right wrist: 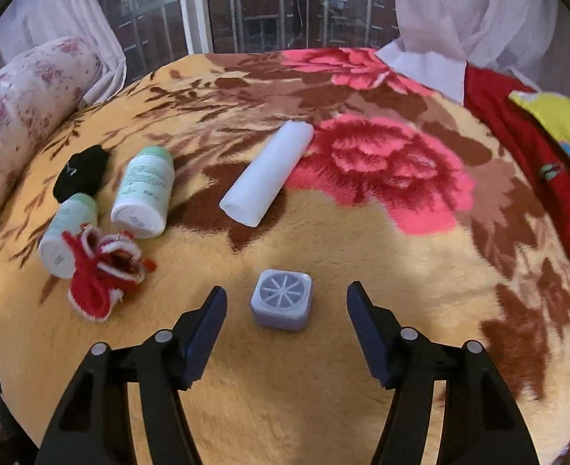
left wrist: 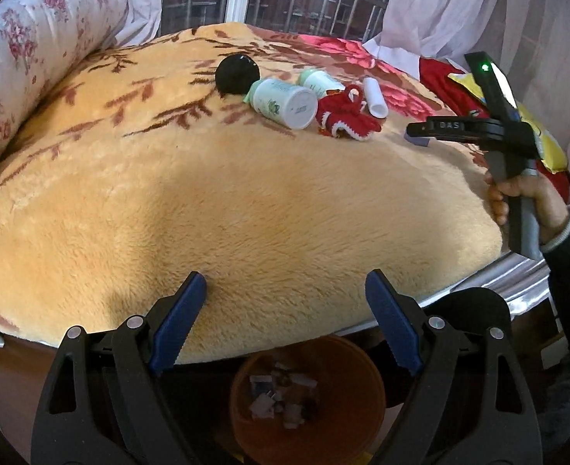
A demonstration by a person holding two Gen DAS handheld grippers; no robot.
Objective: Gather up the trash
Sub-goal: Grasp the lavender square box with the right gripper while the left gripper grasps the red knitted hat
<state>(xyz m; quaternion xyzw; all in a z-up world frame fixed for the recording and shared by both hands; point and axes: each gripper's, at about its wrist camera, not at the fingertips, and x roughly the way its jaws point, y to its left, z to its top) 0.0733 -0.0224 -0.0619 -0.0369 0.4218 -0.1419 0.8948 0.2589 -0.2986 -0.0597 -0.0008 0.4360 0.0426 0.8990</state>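
Blanket tan, brown leaves, pink roses; pale lilac box; orange bin.

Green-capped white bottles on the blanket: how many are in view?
2. Both lie on their sides: the larger bottle left of the white tube, the smaller bottle between the black object and the red knitted item. None seems hidden.

A round orange plastic bin sits half hidden beneath the plush yellow blanket's edge, its scraps too dim to identify. The small lilac square box shows only a corner behind the right gripper. Printed bottle labels stay unreadable.
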